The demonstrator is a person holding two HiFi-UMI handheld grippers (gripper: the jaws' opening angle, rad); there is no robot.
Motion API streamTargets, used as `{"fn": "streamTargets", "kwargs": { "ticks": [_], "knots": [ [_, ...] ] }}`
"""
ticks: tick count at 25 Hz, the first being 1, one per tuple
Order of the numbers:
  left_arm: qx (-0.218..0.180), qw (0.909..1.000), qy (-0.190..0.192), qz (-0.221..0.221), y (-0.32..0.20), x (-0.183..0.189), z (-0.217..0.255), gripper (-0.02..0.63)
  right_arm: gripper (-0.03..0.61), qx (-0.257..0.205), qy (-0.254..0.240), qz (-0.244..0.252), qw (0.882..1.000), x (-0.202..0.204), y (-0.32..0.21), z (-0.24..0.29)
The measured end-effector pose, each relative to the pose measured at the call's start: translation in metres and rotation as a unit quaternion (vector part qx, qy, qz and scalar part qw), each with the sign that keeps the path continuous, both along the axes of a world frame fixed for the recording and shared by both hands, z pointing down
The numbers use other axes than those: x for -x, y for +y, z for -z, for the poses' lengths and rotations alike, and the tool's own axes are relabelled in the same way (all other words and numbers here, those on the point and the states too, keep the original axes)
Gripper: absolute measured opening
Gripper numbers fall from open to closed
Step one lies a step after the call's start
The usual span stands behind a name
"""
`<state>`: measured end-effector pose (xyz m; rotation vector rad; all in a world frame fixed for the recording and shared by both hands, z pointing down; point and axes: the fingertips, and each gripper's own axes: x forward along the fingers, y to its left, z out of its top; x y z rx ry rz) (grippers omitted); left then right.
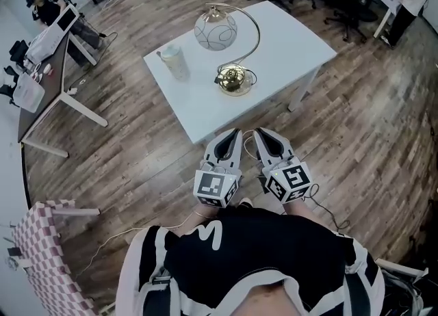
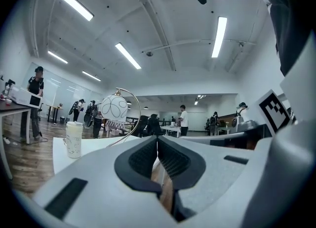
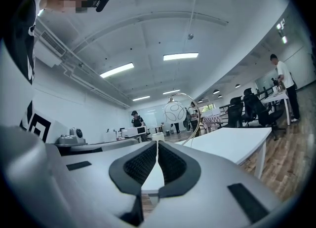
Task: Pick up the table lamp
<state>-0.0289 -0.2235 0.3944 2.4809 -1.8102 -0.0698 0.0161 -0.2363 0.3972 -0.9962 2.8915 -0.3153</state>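
Head cam sits up high, looking steeply down on the white table, with the left gripper and right gripper just short of its near edge. Both gripper cams ride low, facing level across the tabletop, and all three views catch the table lamp.

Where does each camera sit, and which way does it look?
Head view: on the person's head, looking steeply down at the white table, table lamp and cup; the left gripper, right gripper and dark shirt show.
Left gripper view: on the left gripper, looking level past its shut jaws to the lamp and cup.
Right gripper view: on the right gripper, looking level past its shut jaws to the lamp.
Shared: all three views show the lamp.
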Motion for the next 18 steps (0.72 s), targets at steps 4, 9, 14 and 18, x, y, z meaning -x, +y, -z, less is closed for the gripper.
{"fn": "streamTargets", "kwargs": {
  "ticks": [4,9,14,18],
  "knots": [
    [-0.002,1.0000,-0.004,0.002,-0.003,-0.002,0.002,0.006,0.023,0.001,-0.005,0.001,1.000,-0.002,-0.005,0.001],
    [0.010,0.9999,-0.004,0.011,-0.003,0.005,-0.004,0.006,0.023,0.010,-0.007,0.009,1.000,0.005,-0.005,-0.004],
    [0.017,0.9997,-0.001,0.019,-0.013,0.018,-0.011,0.006,0.023,0.018,-0.004,0.014,1.000,0.016,-0.015,-0.010],
    [0.021,0.9996,0.000,0.020,-0.032,0.030,-0.016,0.006,0.023,0.021,-0.003,0.010,1.000,0.025,-0.032,-0.014]
  ]
}}
